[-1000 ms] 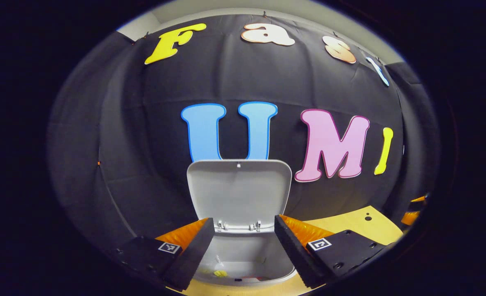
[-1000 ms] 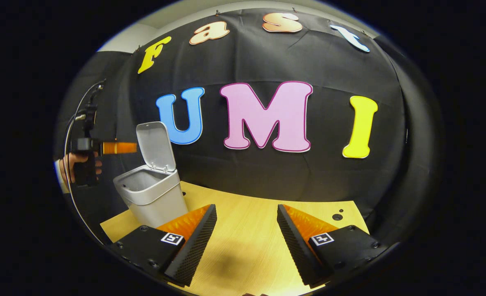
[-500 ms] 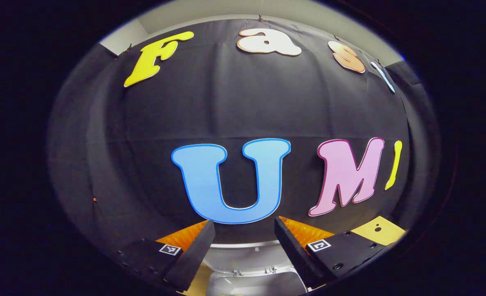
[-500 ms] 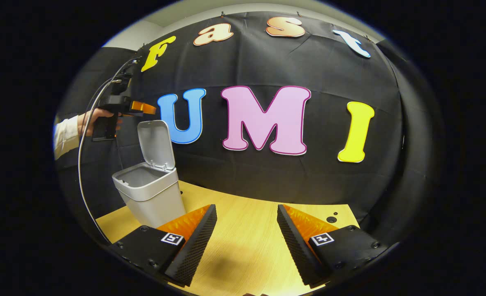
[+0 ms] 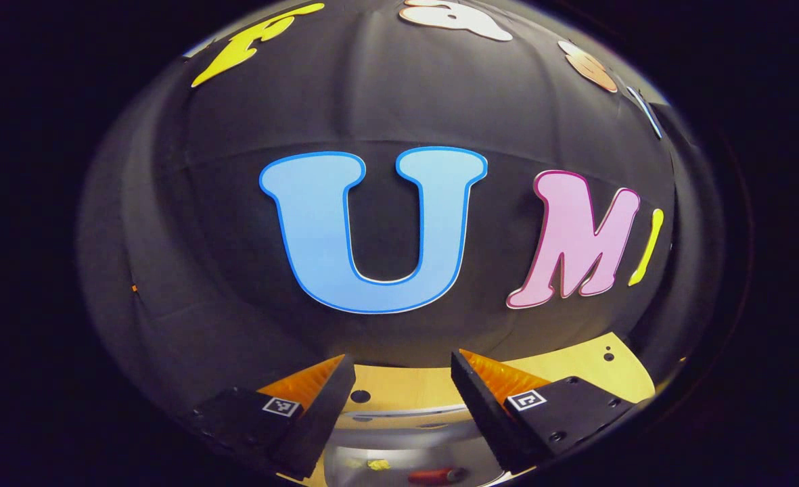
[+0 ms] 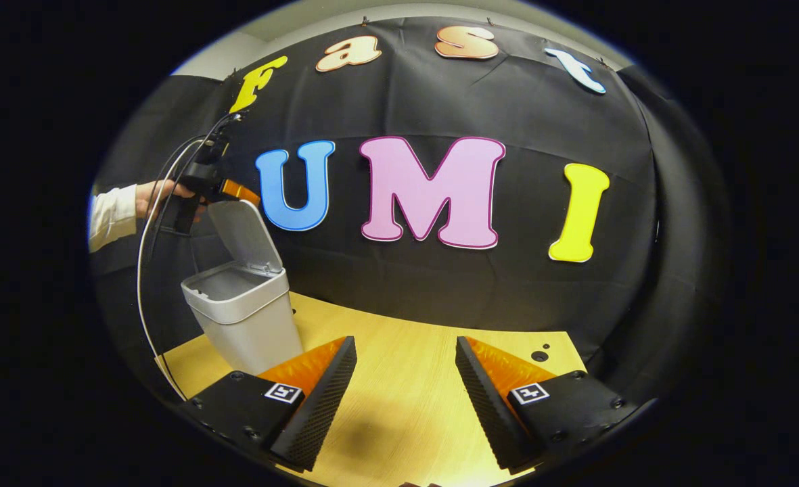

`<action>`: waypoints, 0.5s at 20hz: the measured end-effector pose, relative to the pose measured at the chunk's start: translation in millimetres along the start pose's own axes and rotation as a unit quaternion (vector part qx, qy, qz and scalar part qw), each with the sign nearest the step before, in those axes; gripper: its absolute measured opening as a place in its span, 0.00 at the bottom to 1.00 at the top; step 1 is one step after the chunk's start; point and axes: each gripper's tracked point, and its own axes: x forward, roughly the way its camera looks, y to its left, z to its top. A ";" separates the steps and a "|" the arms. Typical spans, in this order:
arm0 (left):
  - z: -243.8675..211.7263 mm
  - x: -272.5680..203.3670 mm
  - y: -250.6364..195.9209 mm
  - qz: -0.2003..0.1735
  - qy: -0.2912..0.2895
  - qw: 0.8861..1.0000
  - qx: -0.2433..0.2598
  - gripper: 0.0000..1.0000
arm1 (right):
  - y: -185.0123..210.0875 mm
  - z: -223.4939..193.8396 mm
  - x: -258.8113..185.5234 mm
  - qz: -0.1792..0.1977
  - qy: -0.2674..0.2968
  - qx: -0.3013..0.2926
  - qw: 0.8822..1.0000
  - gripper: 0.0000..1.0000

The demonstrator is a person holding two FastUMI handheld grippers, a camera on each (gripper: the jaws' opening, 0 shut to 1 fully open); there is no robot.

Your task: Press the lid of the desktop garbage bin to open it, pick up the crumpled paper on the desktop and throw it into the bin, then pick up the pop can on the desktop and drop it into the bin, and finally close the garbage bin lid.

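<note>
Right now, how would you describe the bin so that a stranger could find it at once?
Look at the wooden table before the black cloth wall. At its left end stands a pale grey bin with its hinged lid raised. It is the sole container there, and the left gripper is at the lid's top.

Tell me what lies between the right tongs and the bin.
Nothing: in the right gripper view, bare tabletop runs from the open right tongs to the bin, which stands beside their left finger, lid raised.
</note>
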 end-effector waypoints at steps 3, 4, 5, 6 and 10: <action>-21.8 -22.9 0.9 -0.002 0.012 1.000 -0.019 0.96 | 2.8 2.6 2.4 0.006 0.000 0.001 1.000 0.95; -30.8 -30.1 -0.1 -0.004 0.013 1.000 -0.022 0.97 | 5.7 4.6 4.5 0.009 0.000 0.001 1.000 0.95; -38.0 -34.3 -0.1 -0.003 0.015 1.000 -0.019 0.97 | 10.9 8.1 11.6 0.012 -0.001 0.000 1.000 0.95; -48.0 -39.2 -2.6 -0.007 0.020 1.000 -0.013 0.97 | 15.2 10.4 16.9 0.015 -0.003 -0.001 1.000 0.95; -80.5 -64.1 -17.5 -0.021 0.031 0.999 -0.005 0.94 | 28.1 10.7 18.4 0.027 -0.001 -0.006 1.000 0.95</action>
